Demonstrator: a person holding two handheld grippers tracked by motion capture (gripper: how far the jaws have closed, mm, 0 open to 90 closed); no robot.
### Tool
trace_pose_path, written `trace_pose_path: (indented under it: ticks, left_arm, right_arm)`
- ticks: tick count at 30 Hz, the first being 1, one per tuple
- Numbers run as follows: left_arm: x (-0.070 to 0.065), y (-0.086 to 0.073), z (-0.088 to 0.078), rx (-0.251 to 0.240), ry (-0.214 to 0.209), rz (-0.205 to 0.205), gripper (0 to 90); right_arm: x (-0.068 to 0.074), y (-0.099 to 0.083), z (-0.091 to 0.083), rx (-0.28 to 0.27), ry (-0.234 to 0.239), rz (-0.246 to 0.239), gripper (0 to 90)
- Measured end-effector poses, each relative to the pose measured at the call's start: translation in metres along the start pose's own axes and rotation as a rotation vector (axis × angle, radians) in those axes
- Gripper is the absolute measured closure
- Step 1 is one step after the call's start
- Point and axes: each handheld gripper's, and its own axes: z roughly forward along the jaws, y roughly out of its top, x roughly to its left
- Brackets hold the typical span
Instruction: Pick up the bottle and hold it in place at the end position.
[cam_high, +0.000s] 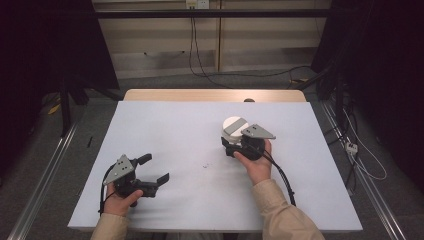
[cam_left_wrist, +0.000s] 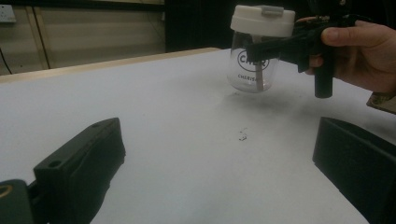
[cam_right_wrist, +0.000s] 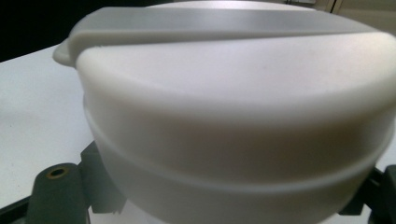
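High view: white table top (cam_high: 165, 125) with a wooden strip (cam_high: 215, 95) along its far edge and broad bare room on every side of the tools. Right gripper (cam_high: 235, 145), right of centre and well in from the edges, grips a clear jar (cam_left_wrist: 254, 70) with a white lid (cam_high: 235, 125), lifted just above the surface. Left gripper (cam_high: 152, 170), near the front left corner, rests with jaws wide and nothing between them. Small dark speck (cam_high: 205, 165) lies between the two
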Motion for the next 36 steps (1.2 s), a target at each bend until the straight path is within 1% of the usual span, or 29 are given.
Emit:
trace_pose_path:
  ticks: [7,15,20,21,25,36]
  left_arm:
    - [0.000,0.000,0.001,-0.001,0.002,0.001,1.8]
    - [0.000,0.000,0.001,0.001,0.007,0.007,2.0]
    - [0.000,0.000,0.001,0.008,0.005,0.006,2.1]
    - [0.000,0.000,0.000,0.012,0.005,0.011,2.1]
    - [0.000,-0.001,0.001,0.009,0.009,0.000,2.2]
    - [0.001,0.000,0.002,0.009,0.017,-0.006,2.4]
  right_arm:
    - [0.001,-0.001,0.005,0.006,0.003,-0.003,18.5]
    - [0.008,0.003,0.012,0.003,0.021,-0.009,18.5]
    - [0.009,0.004,0.016,0.000,0.033,-0.003,18.5]
    - [0.009,0.005,0.017,0.001,0.034,-0.005,18.5]
    - [0.011,0.005,0.019,0.000,0.040,-0.006,18.5]
    - [0.015,0.006,0.026,0.002,0.051,-0.011,18.5]
